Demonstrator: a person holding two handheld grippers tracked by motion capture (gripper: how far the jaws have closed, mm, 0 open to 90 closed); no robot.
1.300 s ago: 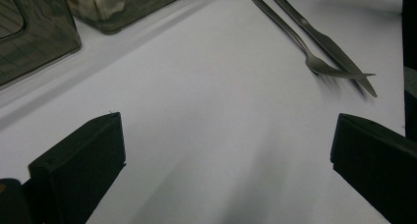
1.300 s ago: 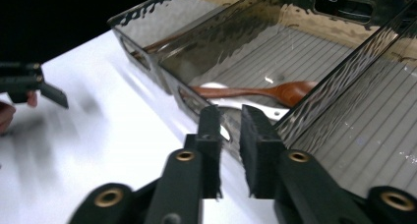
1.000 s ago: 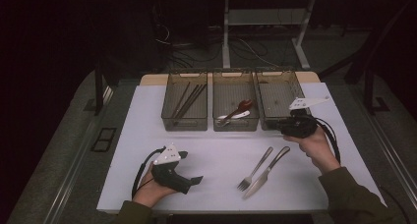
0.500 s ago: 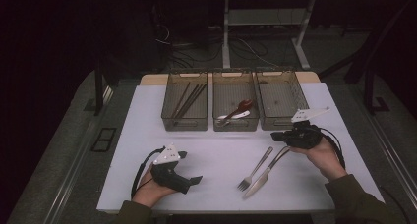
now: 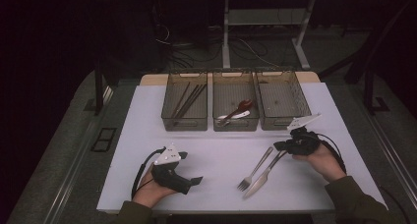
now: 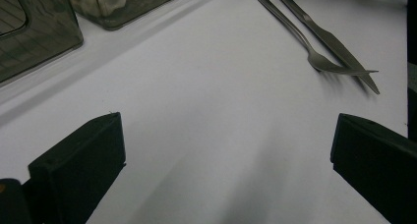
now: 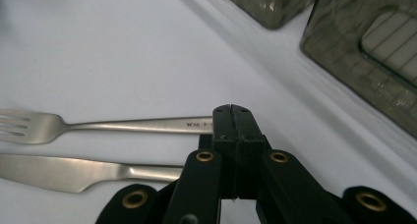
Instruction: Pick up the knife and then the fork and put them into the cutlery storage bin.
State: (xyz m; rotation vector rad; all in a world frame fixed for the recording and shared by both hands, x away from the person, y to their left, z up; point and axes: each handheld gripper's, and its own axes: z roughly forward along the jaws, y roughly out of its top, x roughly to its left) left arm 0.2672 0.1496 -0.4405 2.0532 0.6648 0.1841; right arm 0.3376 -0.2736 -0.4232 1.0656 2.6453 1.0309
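Observation:
A steel fork (image 5: pixel 255 169) and a table knife (image 5: pixel 265 176) lie side by side on the white mat (image 5: pixel 216 150), handles pointing to the far right. My right gripper (image 5: pixel 281 146) sits low at their handle ends, jaws shut with nothing seen between them. In the right gripper view its tips (image 7: pixel 233 112) hang just over the fork's handle (image 7: pixel 147 125), with the knife (image 7: pixel 74 172) beside it. My left gripper (image 5: pixel 191 169) rests on the mat near the front left, jaws wide open and empty (image 6: pixel 226 175). From it the fork (image 6: pixel 295 32) and knife (image 6: pixel 339 47) lie ahead to the right.
Three smoky clear bins stand in a row at the back of the mat. The left bin (image 5: pixel 184 122) holds chopsticks (image 5: pixel 189 98), the middle bin (image 5: pixel 235 125) holds spoons (image 5: pixel 237 111), and the right bin (image 5: pixel 282 123) looks empty. Dark floor surrounds the table.
My right gripper has come down from in front of the right bin to the handle ends of the fork and knife. The left gripper and the cutlery have not moved.

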